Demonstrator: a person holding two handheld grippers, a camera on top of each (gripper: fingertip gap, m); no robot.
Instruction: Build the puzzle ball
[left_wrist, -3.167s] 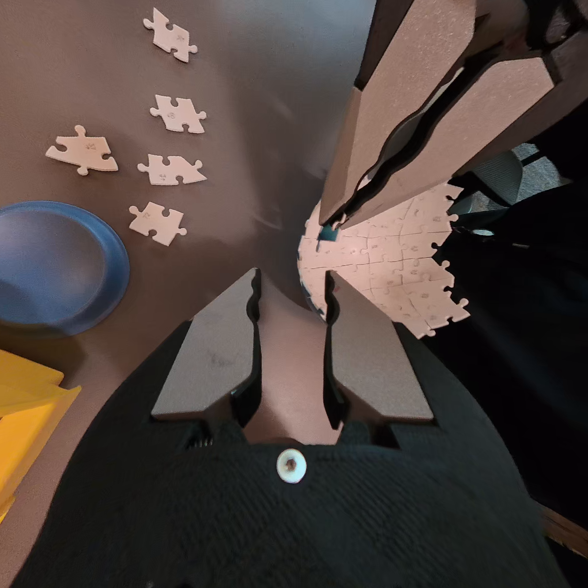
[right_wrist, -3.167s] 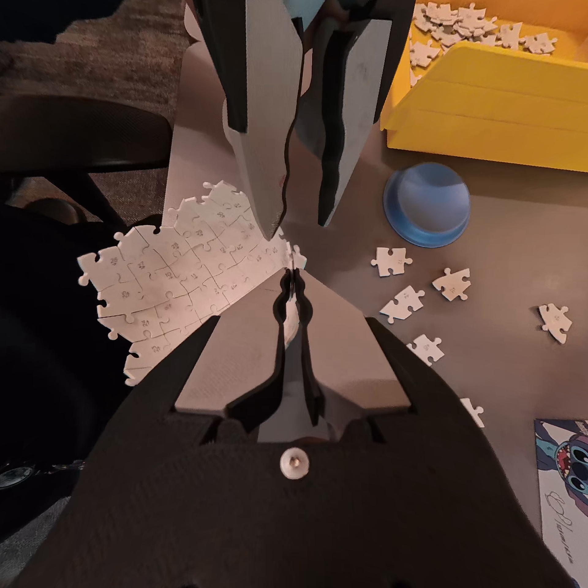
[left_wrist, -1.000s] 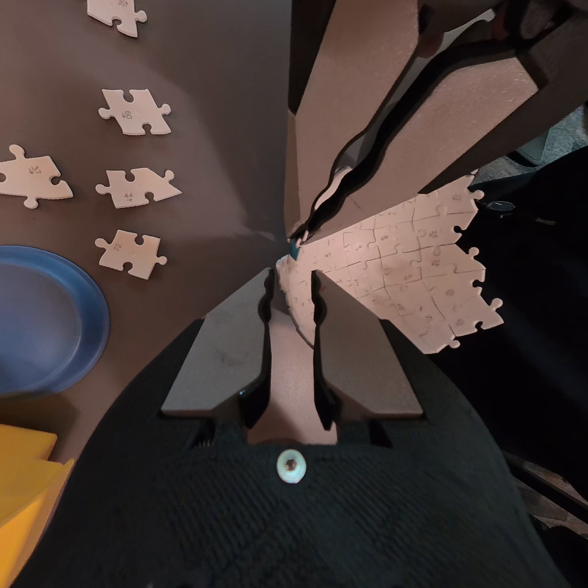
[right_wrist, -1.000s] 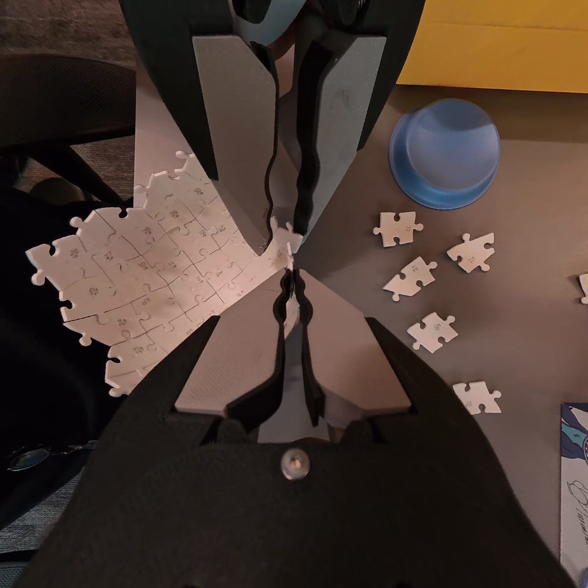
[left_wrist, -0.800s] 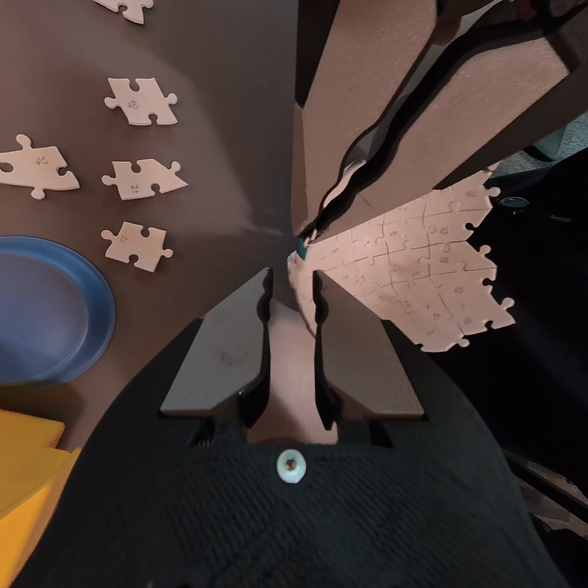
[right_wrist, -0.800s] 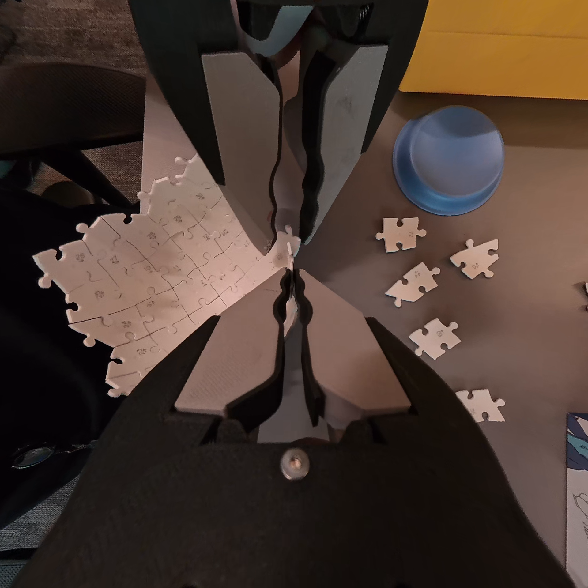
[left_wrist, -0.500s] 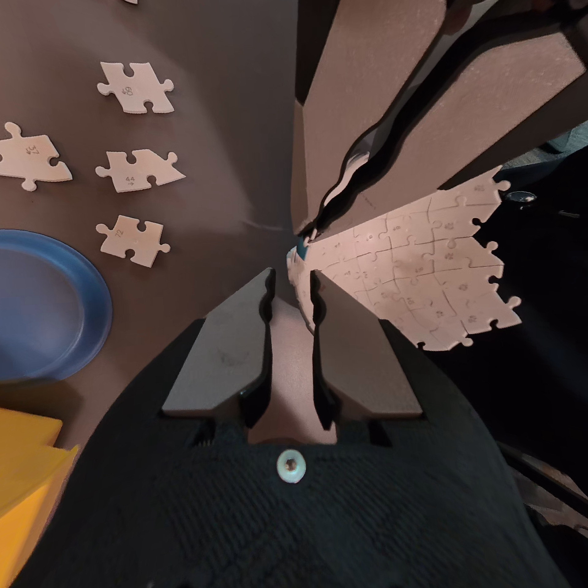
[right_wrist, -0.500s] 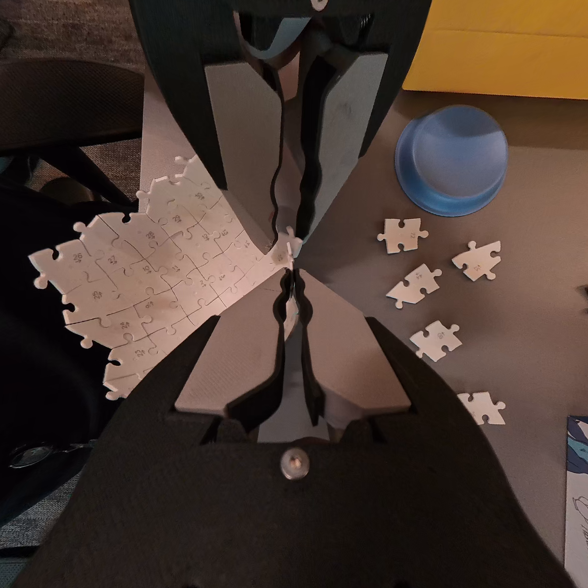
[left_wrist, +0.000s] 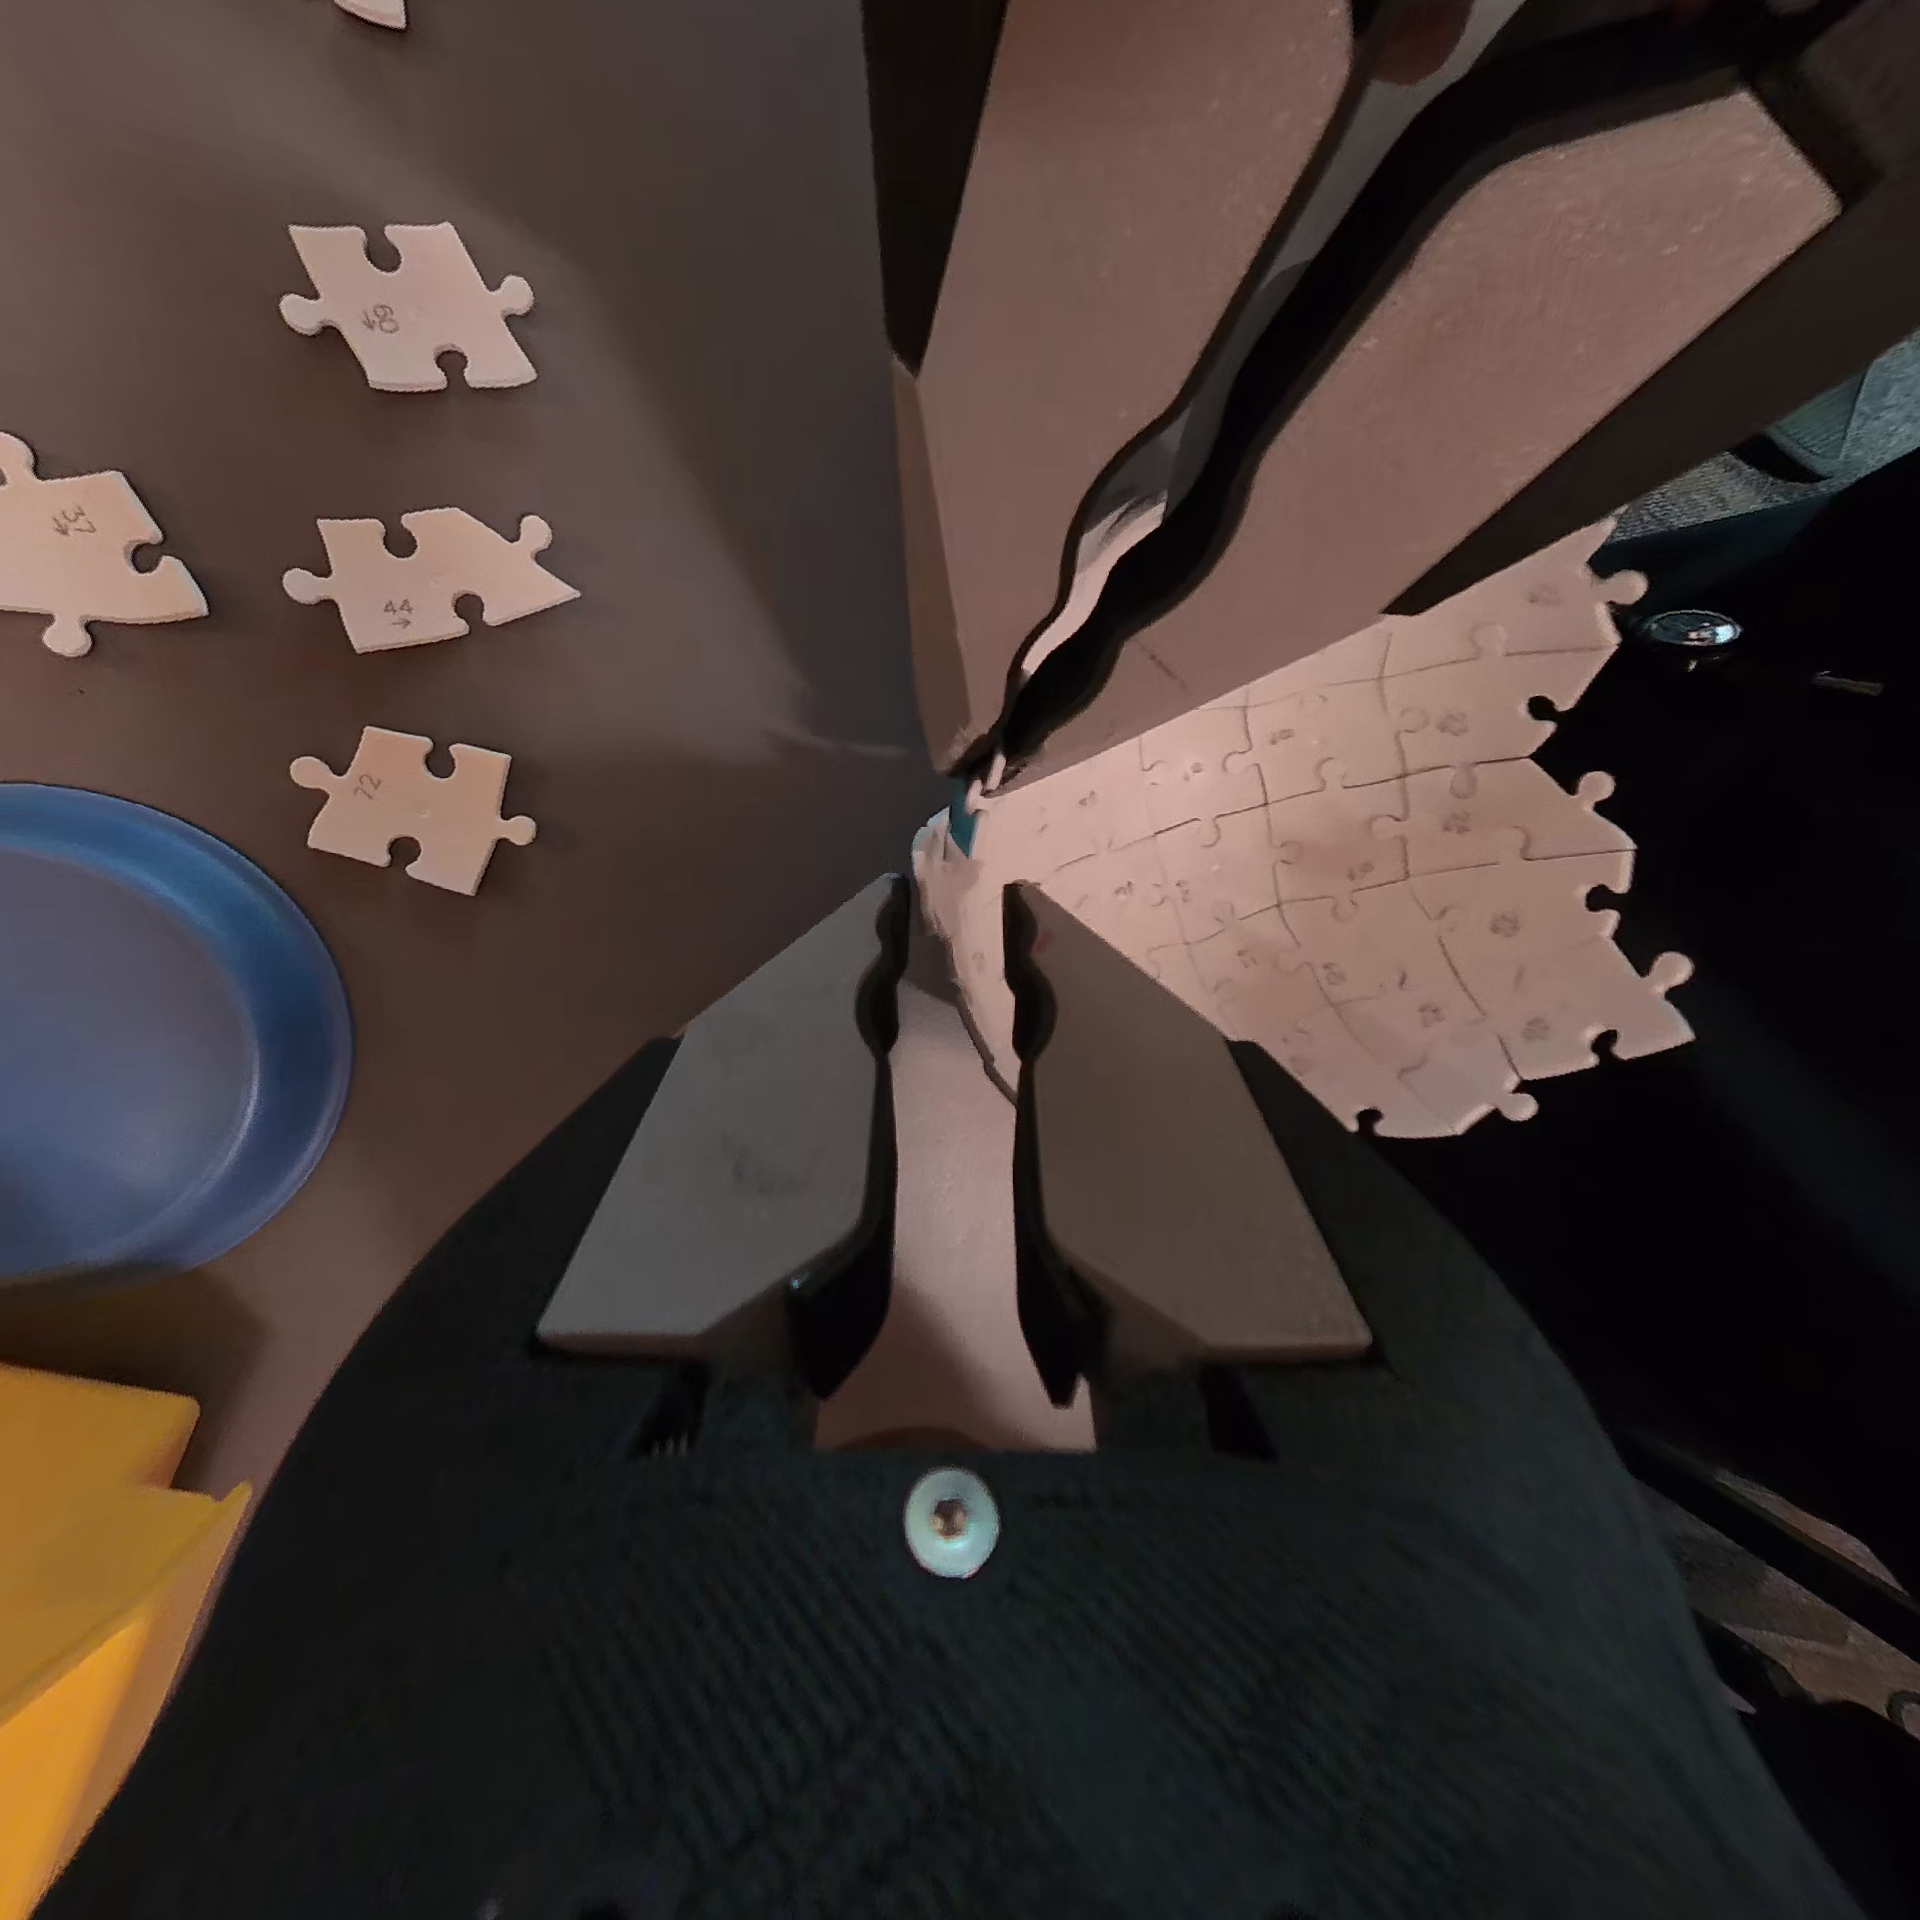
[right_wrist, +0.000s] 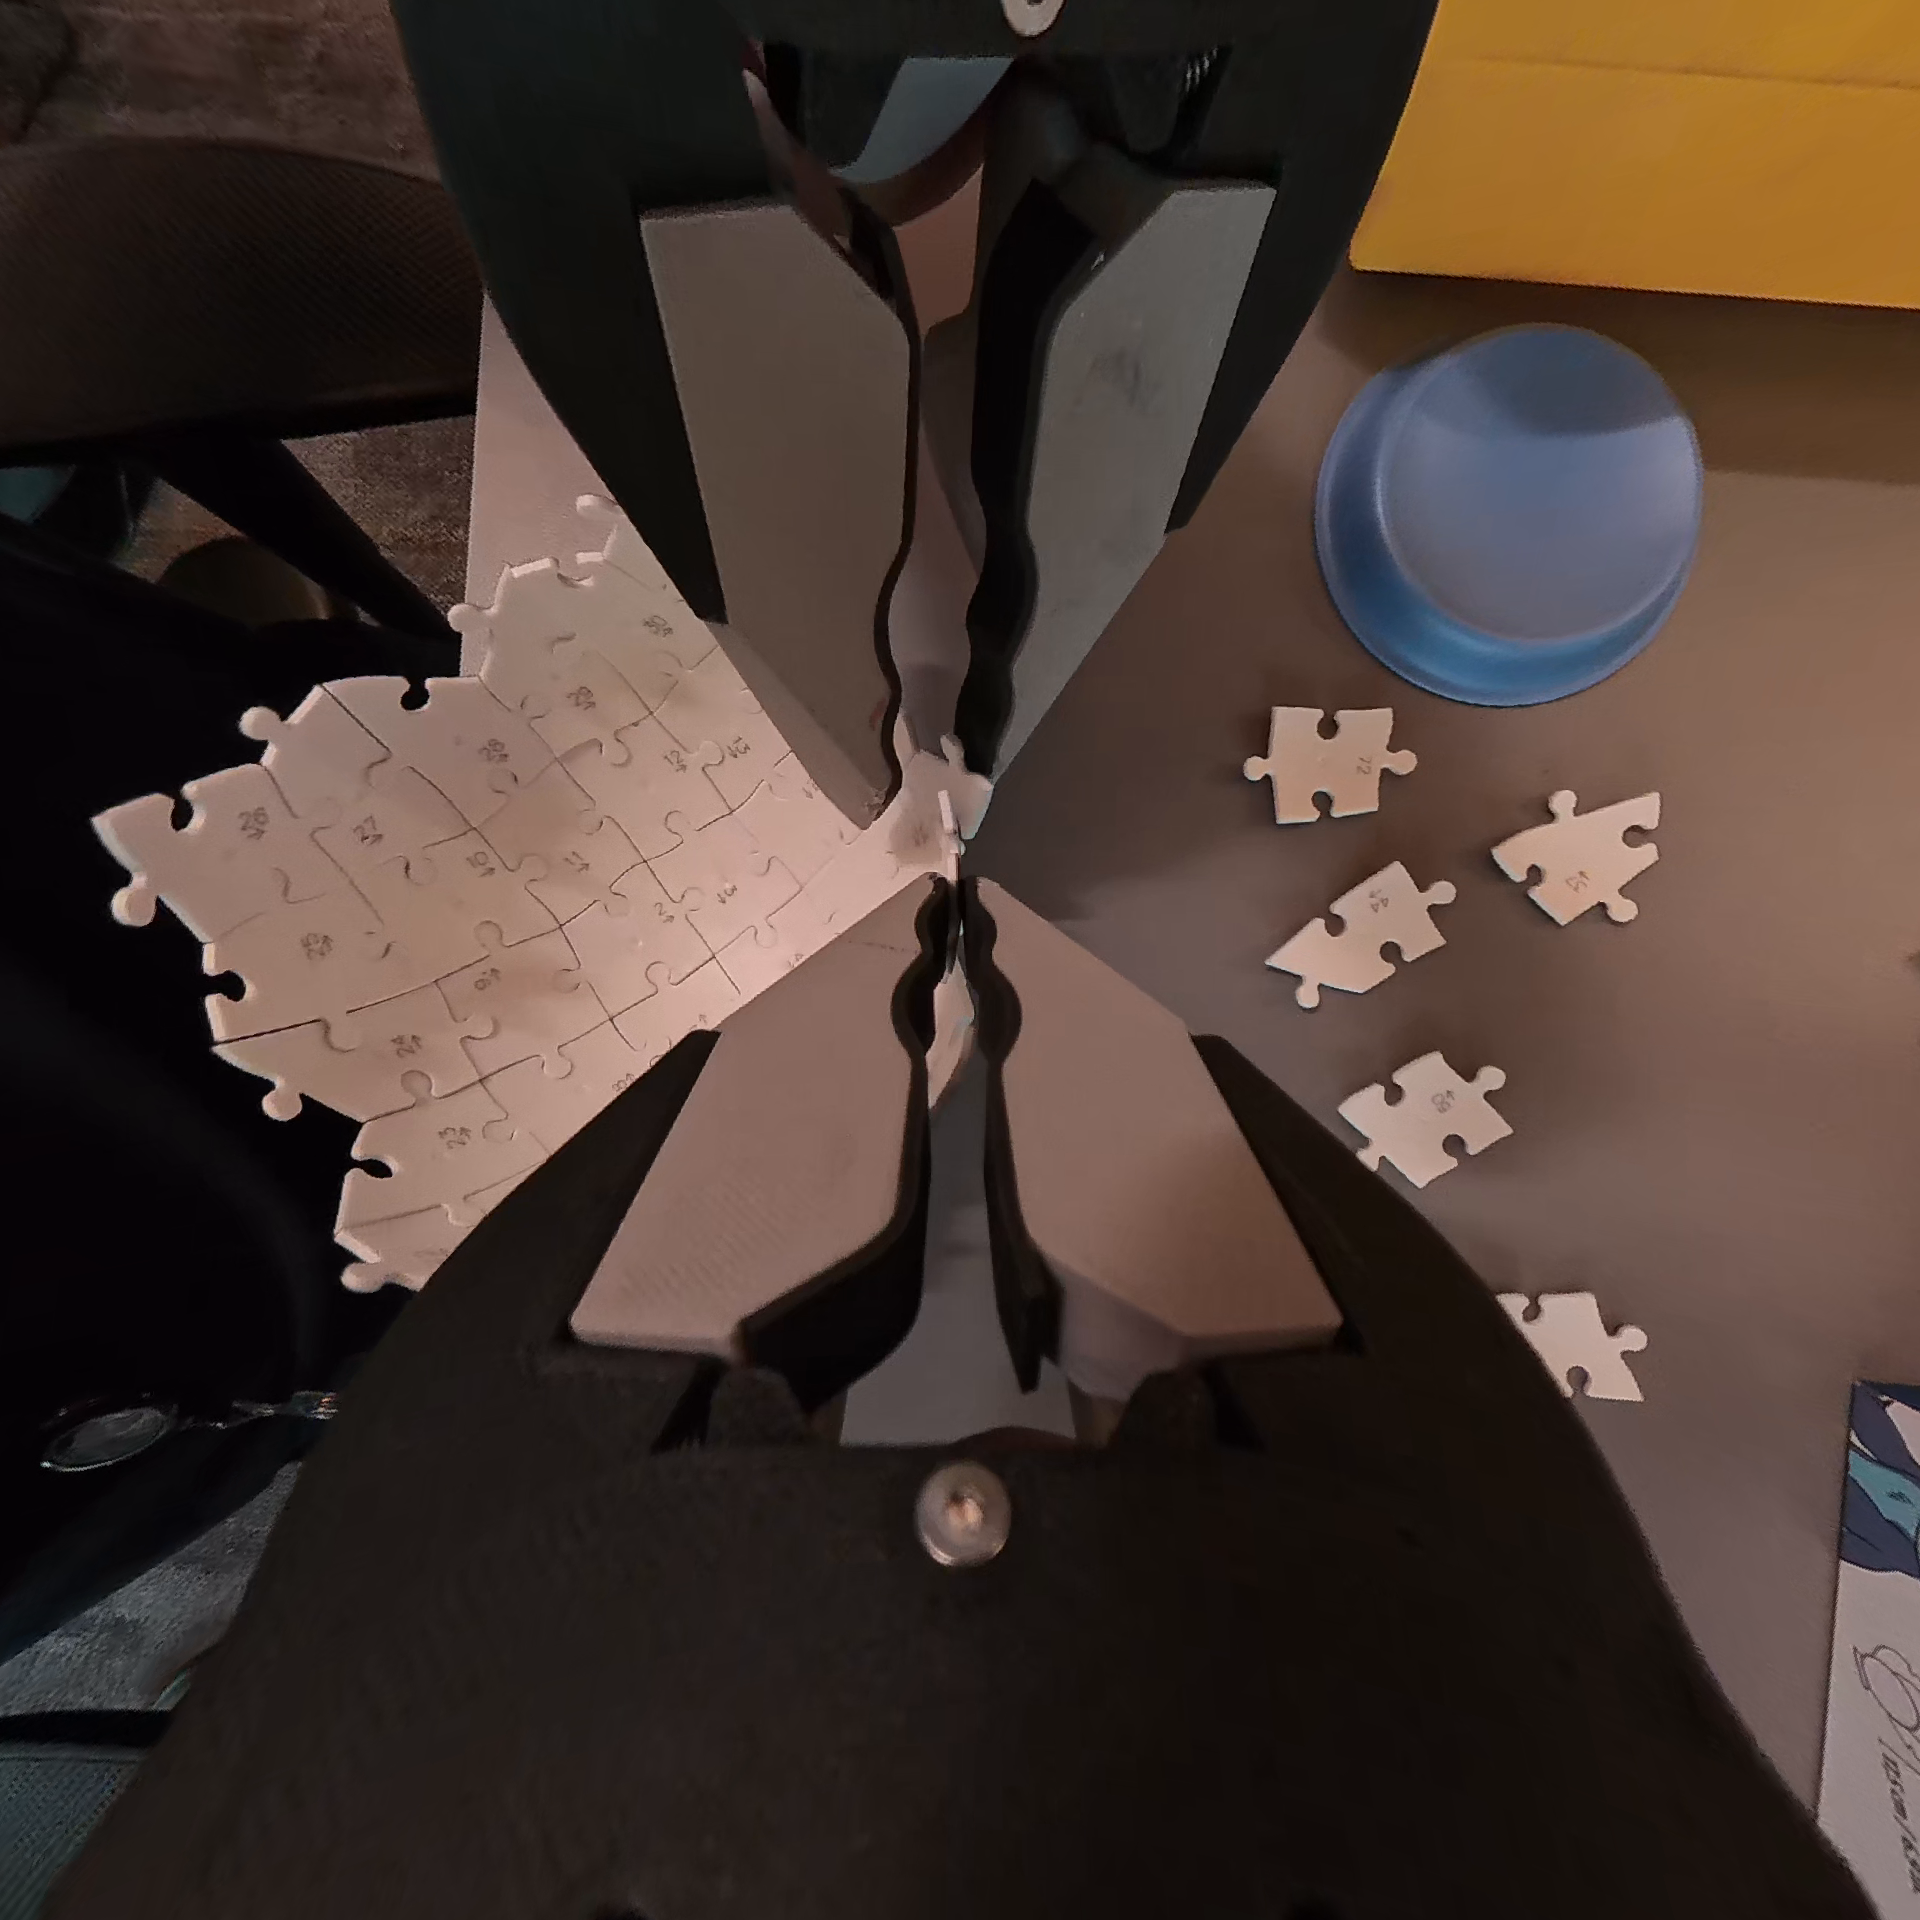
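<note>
Above the table edge, right tongs (right_wrist: 958, 891) clamp the curved puzzle shell (right_wrist: 499, 894); left tongs (left_wrist: 954, 896) straddle its rim, apart.

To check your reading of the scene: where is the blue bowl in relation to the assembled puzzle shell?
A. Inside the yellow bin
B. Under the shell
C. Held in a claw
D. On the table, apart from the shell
D: the blue bowl stands upside down on the table, well clear of the assembled puzzle shell.
</note>
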